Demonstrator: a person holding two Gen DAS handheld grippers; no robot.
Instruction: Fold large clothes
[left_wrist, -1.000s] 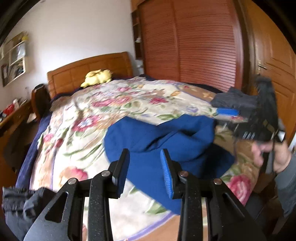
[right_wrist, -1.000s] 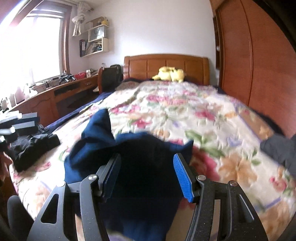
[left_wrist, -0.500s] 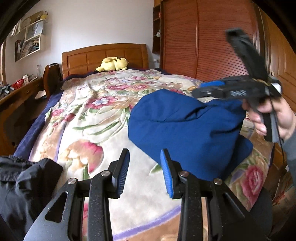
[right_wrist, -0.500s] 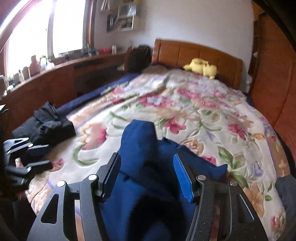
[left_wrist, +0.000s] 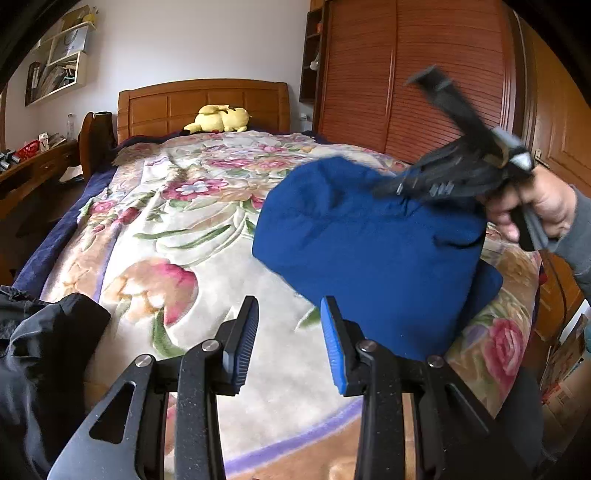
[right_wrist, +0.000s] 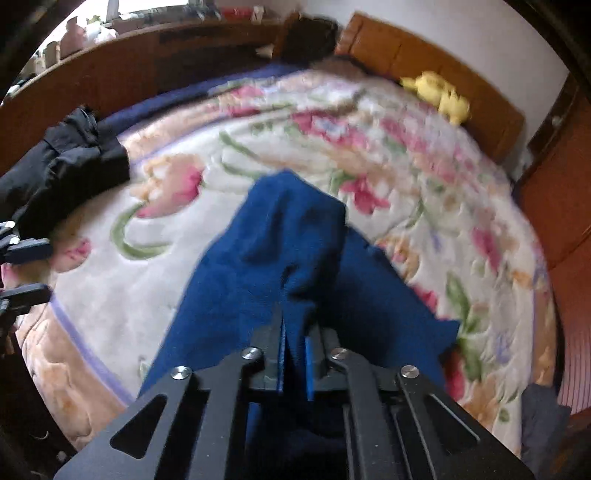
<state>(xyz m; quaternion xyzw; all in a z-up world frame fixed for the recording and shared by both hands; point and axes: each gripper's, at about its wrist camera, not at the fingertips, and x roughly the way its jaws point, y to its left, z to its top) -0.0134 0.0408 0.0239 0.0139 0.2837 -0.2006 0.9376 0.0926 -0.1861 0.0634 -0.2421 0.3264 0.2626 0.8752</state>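
Note:
A large blue garment (left_wrist: 373, 243) lies bunched on the floral bedspread (left_wrist: 184, 206) near the foot of the bed. My right gripper (right_wrist: 294, 354) is shut on a fold of the blue garment (right_wrist: 280, 258) and lifts it off the bed; it also shows in the left wrist view (left_wrist: 436, 184), blurred, above the cloth. My left gripper (left_wrist: 289, 332) is open and empty, just left of the garment's near edge.
A black garment (left_wrist: 40, 354) lies at the bed's near left corner, also in the right wrist view (right_wrist: 62, 162). A yellow plush toy (left_wrist: 218, 118) sits by the wooden headboard (left_wrist: 199, 103). A wardrobe (left_wrist: 413, 74) stands on the right, a desk (left_wrist: 26, 166) on the left.
My right gripper has closed on the blue garment and raised it. The garment has bunched up and shifted. My left gripper stayed open.

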